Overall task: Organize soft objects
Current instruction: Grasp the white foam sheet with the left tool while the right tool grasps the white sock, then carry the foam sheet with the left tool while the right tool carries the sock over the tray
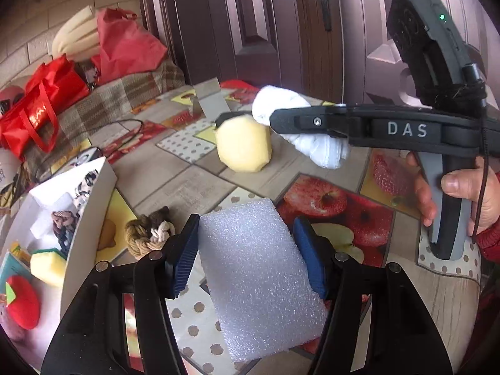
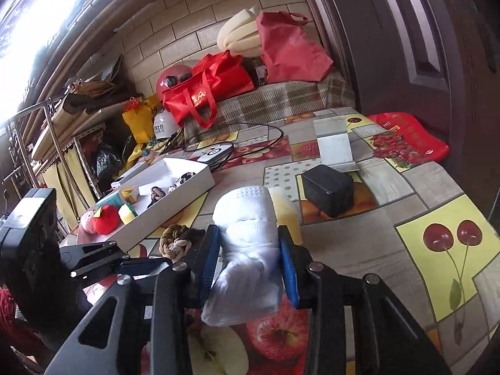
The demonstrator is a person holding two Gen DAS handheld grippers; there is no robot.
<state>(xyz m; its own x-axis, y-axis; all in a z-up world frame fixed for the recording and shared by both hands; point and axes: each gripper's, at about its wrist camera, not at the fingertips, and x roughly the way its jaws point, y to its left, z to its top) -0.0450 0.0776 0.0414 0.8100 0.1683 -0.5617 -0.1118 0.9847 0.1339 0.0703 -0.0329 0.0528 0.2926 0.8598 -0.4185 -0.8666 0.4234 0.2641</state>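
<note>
Both fingers grip: left gripper (image 1: 247, 259) pinches foam block (image 1: 259, 281), right gripper (image 2: 250, 265) white cloth (image 2: 247, 250); only right view shows black box (image 2: 328, 190).

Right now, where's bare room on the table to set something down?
Free: the tablecloth right of the black box, out to the cherry print, and the strip between the yellow sponge and the foam block. Crowded: the white tray and the rope knot beside it, with cables behind.

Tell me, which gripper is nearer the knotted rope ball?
Left. The left gripper, holding the foam block, sits just beside the rope ball; the right gripper is farther away.
</note>
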